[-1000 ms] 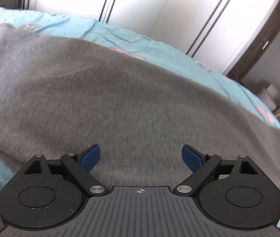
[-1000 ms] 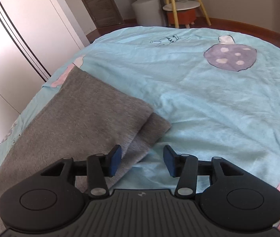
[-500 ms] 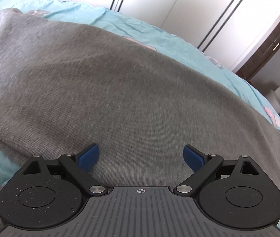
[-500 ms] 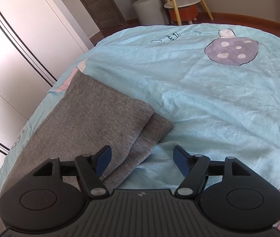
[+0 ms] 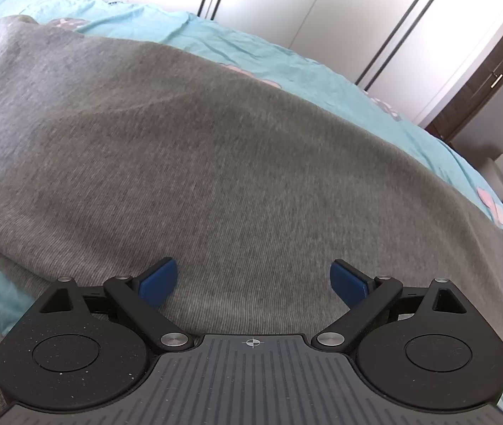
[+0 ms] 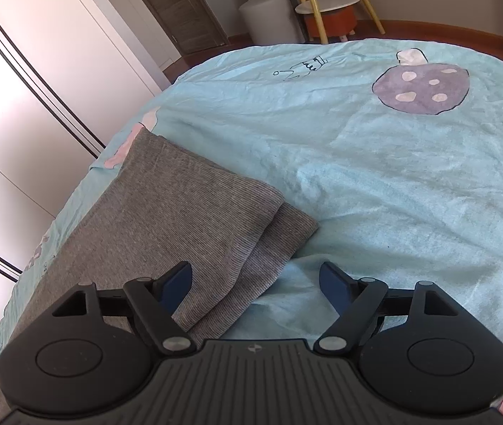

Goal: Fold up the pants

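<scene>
Grey ribbed-knit pants (image 5: pixel 216 163) spread flat across the light blue printed bedsheet (image 6: pixel 375 184), leg ends stacked one over the other with the lower hem (image 6: pixel 286 233) peeking out. Left gripper (image 5: pixel 253 278) poised over the grey cloth, blue-padded fingers (image 5: pixel 161 278) spread wide, nothing between them. Right gripper (image 6: pixel 255 281) likewise wide apart, straddling the pants' edge near the hems, one pad above cloth, the other above bare sheet. White wardrobe doors (image 5: pixel 286 3) beyond the pants.

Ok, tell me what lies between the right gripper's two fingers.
In the right wrist view, the open right gripper frames the pants' two stacked leg hems toward its left finger and bare blue bedsheet toward the other.
</scene>
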Action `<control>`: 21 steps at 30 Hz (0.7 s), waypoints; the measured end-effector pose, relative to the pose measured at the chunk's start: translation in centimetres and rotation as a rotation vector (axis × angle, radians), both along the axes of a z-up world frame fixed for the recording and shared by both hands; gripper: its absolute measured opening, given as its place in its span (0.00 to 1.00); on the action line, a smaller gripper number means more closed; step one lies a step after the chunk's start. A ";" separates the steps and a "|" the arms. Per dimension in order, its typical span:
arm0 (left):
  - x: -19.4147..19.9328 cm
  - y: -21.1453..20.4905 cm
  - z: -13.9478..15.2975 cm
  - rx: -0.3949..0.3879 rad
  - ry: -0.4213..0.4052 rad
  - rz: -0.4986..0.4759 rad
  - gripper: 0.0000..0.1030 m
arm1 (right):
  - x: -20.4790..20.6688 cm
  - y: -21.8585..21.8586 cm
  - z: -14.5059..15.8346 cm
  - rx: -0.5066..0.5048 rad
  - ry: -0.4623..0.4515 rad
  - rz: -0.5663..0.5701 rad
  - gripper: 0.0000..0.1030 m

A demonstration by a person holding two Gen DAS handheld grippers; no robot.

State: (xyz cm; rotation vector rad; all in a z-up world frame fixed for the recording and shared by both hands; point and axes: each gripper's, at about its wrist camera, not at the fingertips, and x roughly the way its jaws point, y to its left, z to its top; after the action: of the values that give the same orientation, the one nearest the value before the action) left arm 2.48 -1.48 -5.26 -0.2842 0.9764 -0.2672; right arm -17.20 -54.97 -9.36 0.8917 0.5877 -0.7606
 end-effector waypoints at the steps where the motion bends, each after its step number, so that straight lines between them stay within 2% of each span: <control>1: 0.0 0.0 0.1 -0.001 -0.001 0.001 0.94 | 0.0 0.0 0.0 0.001 -0.001 -0.001 0.78; 4: -0.3 0.3 0.6 -0.027 -0.035 0.003 0.94 | -0.1 0.0 0.0 0.007 -0.006 -0.007 0.79; 6: -0.7 0.9 1.4 -0.052 -0.110 0.013 0.91 | -0.4 0.2 0.2 0.013 -0.011 -0.022 0.79; 9: -1.0 2.0 2.2 -0.039 -0.172 0.085 0.92 | -1.2 0.5 0.8 0.017 -0.044 -0.055 0.79; 10: -0.8 2.5 2.2 -0.048 -0.165 0.113 0.92 | -1.4 0.6 1.1 0.016 -0.056 -0.067 0.79; 14: 0.3 4.6 1.3 -0.149 -0.049 0.219 0.92 | -0.7 2.0 3.0 -0.026 -0.083 -0.040 0.78; 18: 0.7 6.3 0.8 -0.210 -0.007 0.280 0.92 | 2.5 4.3 4.4 -0.013 -0.104 0.082 0.78; 21: 0.7 6.8 0.7 -0.222 0.003 0.295 0.92 | 6.0 7.0 4.5 -0.003 -0.092 0.190 0.79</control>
State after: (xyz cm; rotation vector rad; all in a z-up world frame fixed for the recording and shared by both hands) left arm 3.18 5.28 -4.58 -0.6255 0.8955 -0.1043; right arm -11.19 -47.94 -4.81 0.8498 0.5801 -0.5461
